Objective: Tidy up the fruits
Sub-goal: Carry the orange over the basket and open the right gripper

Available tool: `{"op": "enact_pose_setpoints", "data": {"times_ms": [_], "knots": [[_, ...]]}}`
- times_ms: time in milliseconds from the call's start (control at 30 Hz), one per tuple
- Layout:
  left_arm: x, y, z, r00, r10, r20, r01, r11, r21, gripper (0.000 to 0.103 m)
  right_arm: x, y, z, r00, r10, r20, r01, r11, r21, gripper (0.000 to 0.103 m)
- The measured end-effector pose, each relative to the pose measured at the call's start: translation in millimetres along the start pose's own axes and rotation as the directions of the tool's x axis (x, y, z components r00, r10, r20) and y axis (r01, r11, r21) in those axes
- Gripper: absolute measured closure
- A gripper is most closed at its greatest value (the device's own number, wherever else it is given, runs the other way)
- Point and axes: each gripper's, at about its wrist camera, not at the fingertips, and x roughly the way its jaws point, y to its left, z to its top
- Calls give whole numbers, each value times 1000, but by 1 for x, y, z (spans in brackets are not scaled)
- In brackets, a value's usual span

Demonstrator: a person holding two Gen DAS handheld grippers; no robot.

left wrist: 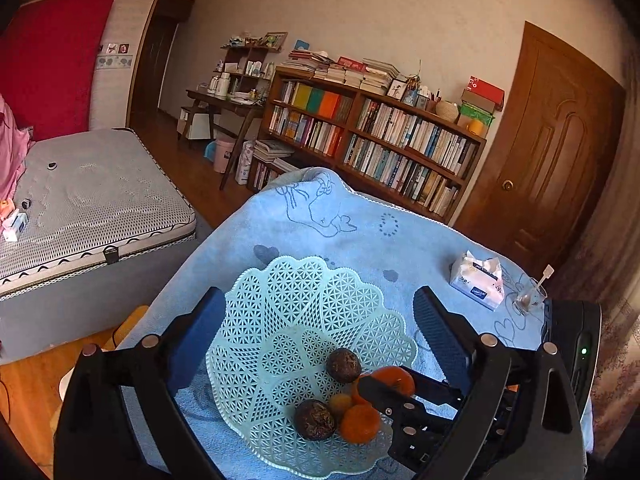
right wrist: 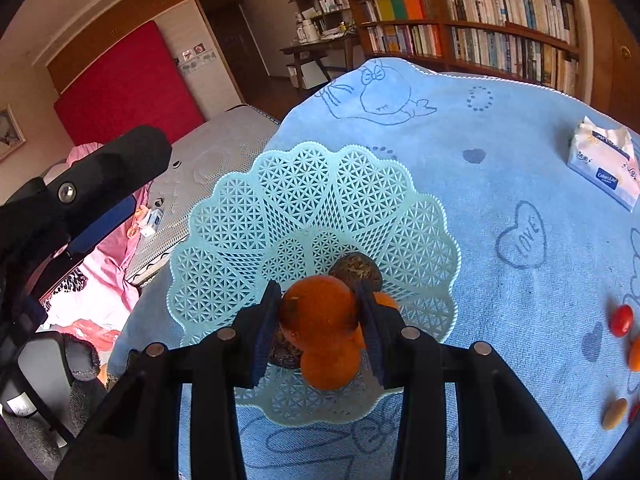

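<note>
In the basket: several fruits lie low in the pale green lattice basket (right wrist: 320, 200), which sits on the blue cloth-covered surface (right wrist: 520, 152).
Held fruit: an orange fruit (right wrist: 318, 306) is pinched between the jaws of the right gripper (right wrist: 318, 312), over the near part of the basket; the blue pads press on both its sides.
Other fruit in basket: a dark brown round fruit (left wrist: 343, 365) sits toward the middle, a second dark one (left wrist: 315, 419) nearer the rim, a small yellowish fruit (left wrist: 340, 402) between them, and another orange fruit (left wrist: 359, 423) just beside the second dark one.
Loose fruit: at the right edge of the right wrist view, a red fruit (right wrist: 621, 320) and a tan oval fruit (right wrist: 614, 413) lie on the cloth, well apart from the basket.
Left gripper: the left gripper (left wrist: 316, 320) hangs over the basket with its jaws spread wide, one on each side of the basket's far half, gripping nothing.
Surface extras: a tissue pack (left wrist: 476, 280) stands toward the far right, with a clear glass (left wrist: 530, 300) holding a stick near it.
Room: a bed (left wrist: 92, 204) to the left, a bookshelf (left wrist: 380, 136) along the far wall, a wooden door (left wrist: 552, 152) to the right.
</note>
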Motion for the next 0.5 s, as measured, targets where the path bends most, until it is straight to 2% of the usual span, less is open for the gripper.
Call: {"op": "enact_pose_setpoints", "data": {"times_ms": [67, 233, 500], "knots": [[1, 3, 1, 1000, 0, 4, 0, 1000, -18, 3, -4, 0, 0, 1000, -10, 20, 10, 1000, 0, 53], [3, 6, 0, 1000, 4, -3, -4, 999, -43, 3, -15, -13, -10, 998, -55, 40, 54, 998, 22, 53], [6, -13, -8, 1000, -19, -13, 19, 1000, 1, 3, -34, -51, -31, 989, -136, 49, 131, 986, 105, 53]]}}
